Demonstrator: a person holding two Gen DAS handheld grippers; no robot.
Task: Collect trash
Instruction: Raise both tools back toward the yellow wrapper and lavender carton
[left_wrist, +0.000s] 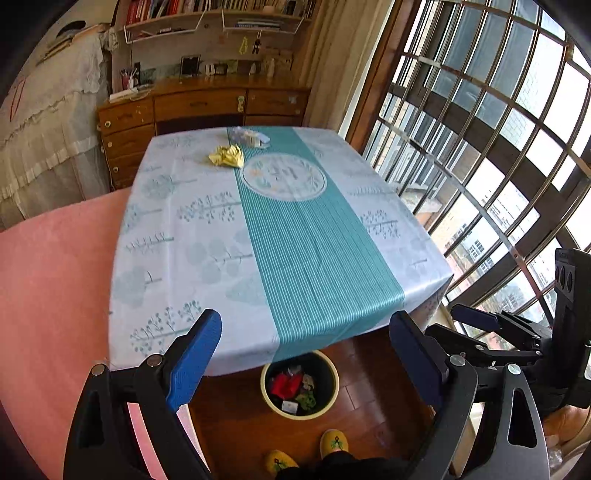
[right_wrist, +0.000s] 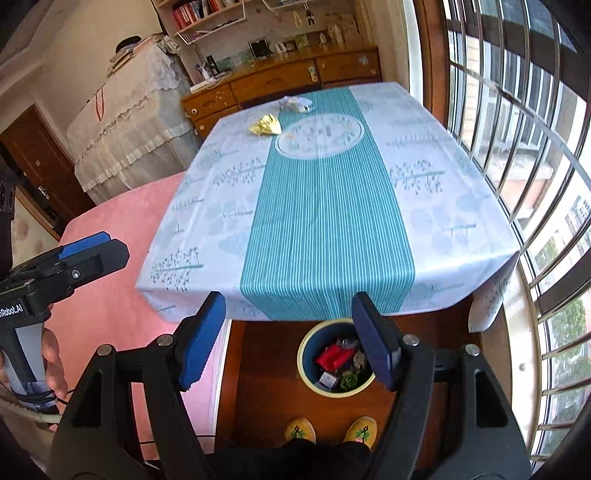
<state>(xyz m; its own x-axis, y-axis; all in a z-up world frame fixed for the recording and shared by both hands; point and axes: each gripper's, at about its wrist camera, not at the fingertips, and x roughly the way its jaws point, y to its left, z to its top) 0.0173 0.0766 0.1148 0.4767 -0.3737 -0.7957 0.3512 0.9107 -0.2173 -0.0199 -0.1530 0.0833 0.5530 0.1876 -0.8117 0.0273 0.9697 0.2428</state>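
A crumpled yellow paper (left_wrist: 227, 156) lies at the far end of the table (left_wrist: 207, 229), also in the right wrist view (right_wrist: 266, 124). A clear plastic wrapper (left_wrist: 249, 137) lies just beyond it (right_wrist: 295, 103). A round bin (left_wrist: 300, 384) holding red and green scraps stands on the floor below the table's near edge (right_wrist: 337, 360). My left gripper (left_wrist: 304, 354) is open and empty above the near edge. My right gripper (right_wrist: 290, 341) is open and empty above the bin. Each gripper shows beside the other: the right (left_wrist: 476, 319), the left (right_wrist: 88, 245).
A pink bed (left_wrist: 51, 280) lies left of the table. A barred window (left_wrist: 498, 147) runs along the right. A wooden dresser (left_wrist: 199, 107) stands behind the table. The person's yellow slippers (right_wrist: 332, 430) stand on the wooden floor by the bin.
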